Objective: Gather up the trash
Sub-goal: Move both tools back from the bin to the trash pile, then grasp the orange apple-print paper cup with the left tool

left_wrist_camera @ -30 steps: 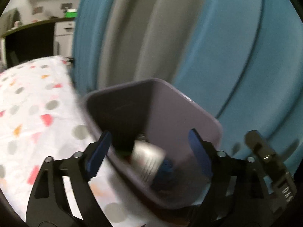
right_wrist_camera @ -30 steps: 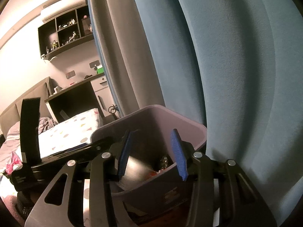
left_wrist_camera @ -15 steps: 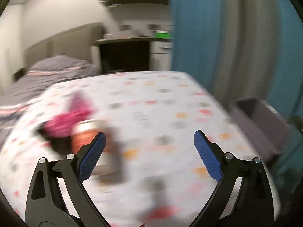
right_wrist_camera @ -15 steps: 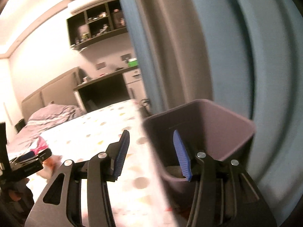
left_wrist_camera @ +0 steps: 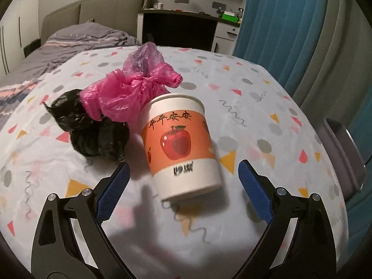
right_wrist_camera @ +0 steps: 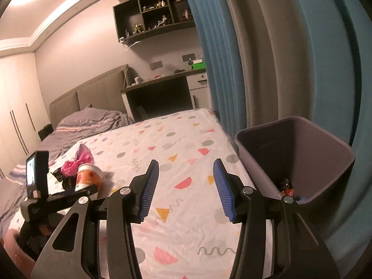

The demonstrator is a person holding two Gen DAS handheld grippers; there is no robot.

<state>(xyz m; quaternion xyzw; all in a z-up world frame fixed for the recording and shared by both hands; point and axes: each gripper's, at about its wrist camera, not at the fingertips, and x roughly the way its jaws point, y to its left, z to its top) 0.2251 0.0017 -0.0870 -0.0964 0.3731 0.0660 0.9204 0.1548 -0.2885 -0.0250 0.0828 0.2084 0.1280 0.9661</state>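
A home bedroom: bed (right_wrist_camera: 176, 144) with headboard (right_wrist_camera: 93, 95), desk (right_wrist_camera: 160, 79), and curtains (right_wrist_camera: 267, 46).

One paper cup (left_wrist_camera: 181, 144), two crumpled bags, pink (left_wrist_camera: 130, 90) and black (left_wrist_camera: 93, 130), one bin (right_wrist_camera: 302, 158).

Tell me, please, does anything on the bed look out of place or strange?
Yes. A paper cup printed with an apple lies tipped on the patterned sheet, beside a crumpled pink plastic bag and a crumpled black bag. This is trash on a bed; nothing looks spilled.
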